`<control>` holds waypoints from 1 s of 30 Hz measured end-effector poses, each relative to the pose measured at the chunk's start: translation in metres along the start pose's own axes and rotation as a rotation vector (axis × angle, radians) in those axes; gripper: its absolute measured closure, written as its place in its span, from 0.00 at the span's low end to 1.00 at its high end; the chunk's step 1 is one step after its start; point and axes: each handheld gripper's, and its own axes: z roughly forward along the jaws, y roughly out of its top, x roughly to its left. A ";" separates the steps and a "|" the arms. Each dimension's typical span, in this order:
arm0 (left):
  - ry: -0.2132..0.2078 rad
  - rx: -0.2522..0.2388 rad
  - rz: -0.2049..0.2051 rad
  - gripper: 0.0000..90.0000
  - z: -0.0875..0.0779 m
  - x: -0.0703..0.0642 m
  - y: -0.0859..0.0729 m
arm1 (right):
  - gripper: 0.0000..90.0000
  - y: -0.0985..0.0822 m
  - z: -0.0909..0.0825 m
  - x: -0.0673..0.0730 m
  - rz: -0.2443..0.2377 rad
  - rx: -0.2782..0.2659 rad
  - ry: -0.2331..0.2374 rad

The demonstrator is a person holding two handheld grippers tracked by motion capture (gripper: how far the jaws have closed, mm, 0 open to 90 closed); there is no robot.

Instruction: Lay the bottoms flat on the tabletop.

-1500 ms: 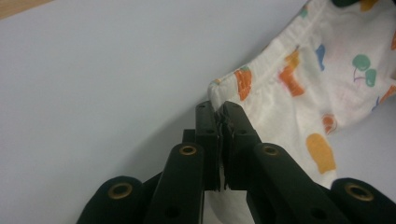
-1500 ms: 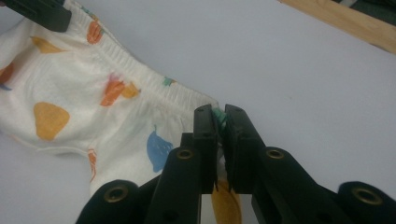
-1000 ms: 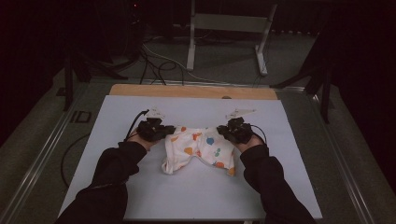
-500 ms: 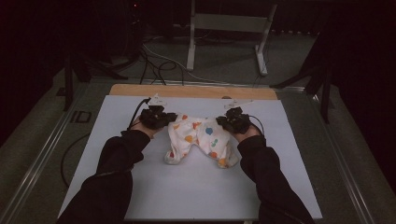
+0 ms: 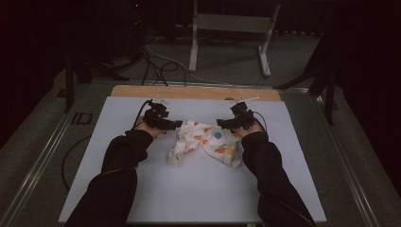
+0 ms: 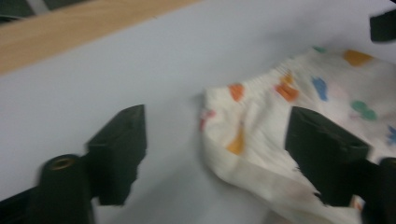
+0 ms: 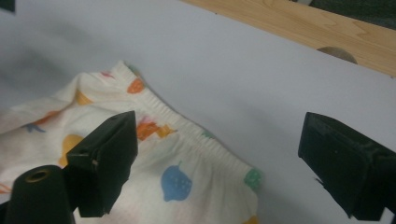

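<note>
High view: dark surroundings swallow the floor beyond the white table (image 5: 142, 189), where a small cream garment with coloured prints (image 5: 208, 144) lies crumpled between two hands. The left gripper (image 5: 176, 125) and right gripper (image 5: 221, 123) have just been opening; both stand released, jaws spread beside the waistband corners, pressing nothing.
</note>
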 end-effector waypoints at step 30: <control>-0.092 -0.016 0.192 0.17 -0.055 -0.080 -0.039 | 0.11 -0.030 -0.061 0.047 -0.101 -0.097 0.170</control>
